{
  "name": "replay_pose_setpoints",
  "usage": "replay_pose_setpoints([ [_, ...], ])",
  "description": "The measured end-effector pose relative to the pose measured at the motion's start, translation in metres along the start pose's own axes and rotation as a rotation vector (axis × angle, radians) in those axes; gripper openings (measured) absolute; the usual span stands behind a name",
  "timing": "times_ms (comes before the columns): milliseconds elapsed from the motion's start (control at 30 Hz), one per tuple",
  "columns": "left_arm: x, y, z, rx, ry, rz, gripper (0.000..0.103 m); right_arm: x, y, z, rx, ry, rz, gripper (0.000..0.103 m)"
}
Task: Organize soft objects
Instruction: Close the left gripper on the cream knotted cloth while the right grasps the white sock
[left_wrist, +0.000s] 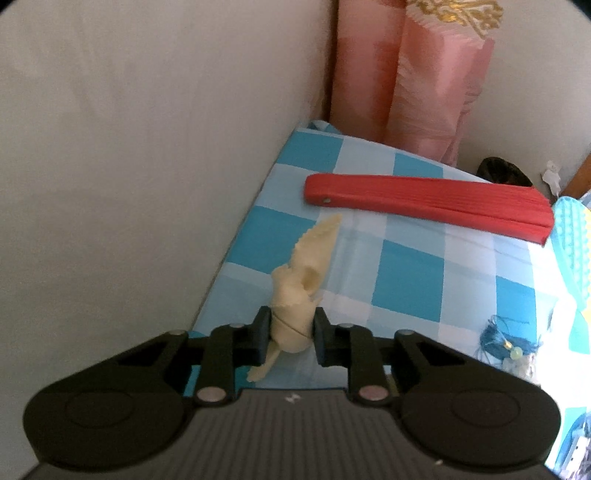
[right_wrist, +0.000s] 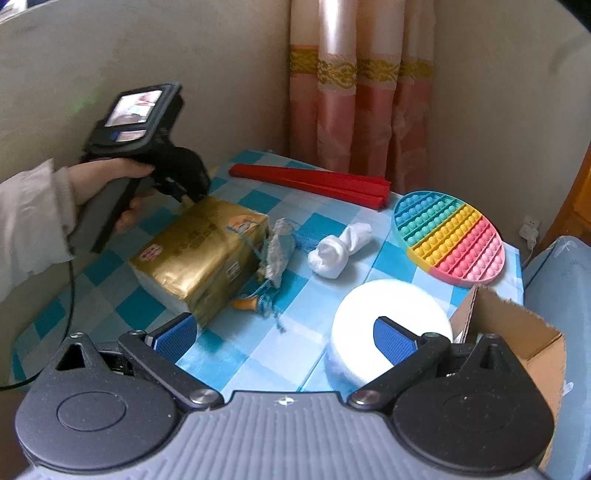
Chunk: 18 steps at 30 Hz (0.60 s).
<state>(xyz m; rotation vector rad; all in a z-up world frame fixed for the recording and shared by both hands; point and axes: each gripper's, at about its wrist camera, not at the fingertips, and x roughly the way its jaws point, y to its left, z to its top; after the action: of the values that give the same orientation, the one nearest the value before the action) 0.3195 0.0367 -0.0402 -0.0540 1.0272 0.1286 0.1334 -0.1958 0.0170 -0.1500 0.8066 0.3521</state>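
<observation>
Cream-coloured cloth (left_wrist: 295, 295), bunched, sits pinched between the left gripper (left_wrist: 289, 334) jaws, above the checked bench (left_wrist: 406, 280). At one o'clock lies a red folded fan (left_wrist: 424, 206). Right gripper (right_wrist: 286, 338) jaws stand spread, nothing between them, near a white roll (right_wrist: 388, 325).

The left wrist camera is sitting low and close over the worktop (left_wrist: 406, 280), looking down along its own fingers toward the wall corner, with the red folded fan (left_wrist: 424, 199) lying just ahead. The right wrist camera is hanging farther back and higher, looking down across the whole worktop (right_wrist: 110, 295) toward that fan (right_wrist: 314, 181). Both are sharing the fan, the pink curtain (left_wrist: 406, 81) (right_wrist: 354, 110) beyond it and the checked cloth.
</observation>
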Motion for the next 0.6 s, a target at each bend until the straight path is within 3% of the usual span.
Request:
replay_pose_setpoints([
  [467,-0.018,-0.005,-0.003,0.037,-0.002,-0.007,0.021,0.088,-0.043,0.081,0.162,0.162,-0.046,0.101],
  [600,-0.016,-0.007,-0.003,0.041,0.001,-0.01,0.021,0.119,-0.051,0.092,0.206,0.234,-0.038,0.093],
])
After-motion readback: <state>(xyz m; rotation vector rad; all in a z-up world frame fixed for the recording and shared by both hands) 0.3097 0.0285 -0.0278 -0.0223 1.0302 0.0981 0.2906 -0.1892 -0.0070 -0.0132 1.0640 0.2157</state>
